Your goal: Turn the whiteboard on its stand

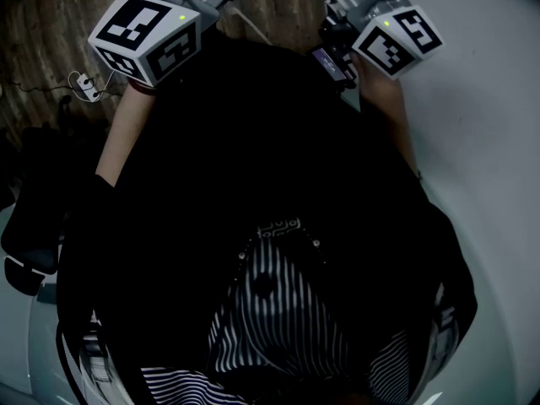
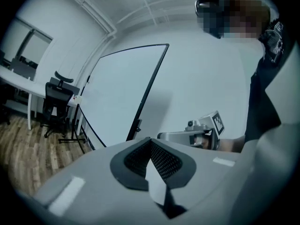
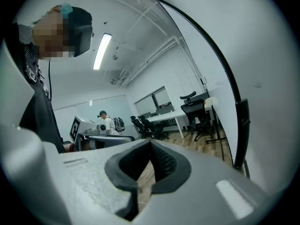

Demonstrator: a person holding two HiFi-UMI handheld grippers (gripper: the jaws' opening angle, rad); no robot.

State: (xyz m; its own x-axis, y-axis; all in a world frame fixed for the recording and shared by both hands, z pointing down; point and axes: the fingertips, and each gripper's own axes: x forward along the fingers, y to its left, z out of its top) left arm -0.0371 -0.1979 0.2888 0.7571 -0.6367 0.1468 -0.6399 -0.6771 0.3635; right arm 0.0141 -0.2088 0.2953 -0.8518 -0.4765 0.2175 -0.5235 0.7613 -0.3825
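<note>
The whiteboard [image 2: 123, 90] stands upright on the wooden floor [image 2: 28, 149]. The left gripper [image 2: 151, 146] is near the whiteboard, its fingers [image 2: 166, 162] squeezed together on nothing. The right gripper [image 3: 150, 150] is near the whiteboard's black edge, its fingers squeezed together and empty. A black chair [image 2: 56, 95] stands beside the whiteboard.

No word, number or brand can be read anywhere. The left marker cube [image 1: 148, 36] and the right marker cube [image 1: 398, 40] bear only black-and-white square patterns, not letters. A short row of pale print [image 1: 280, 224] on the person's dark clothing, seen in the head view, is too small and dim to make out.
</note>
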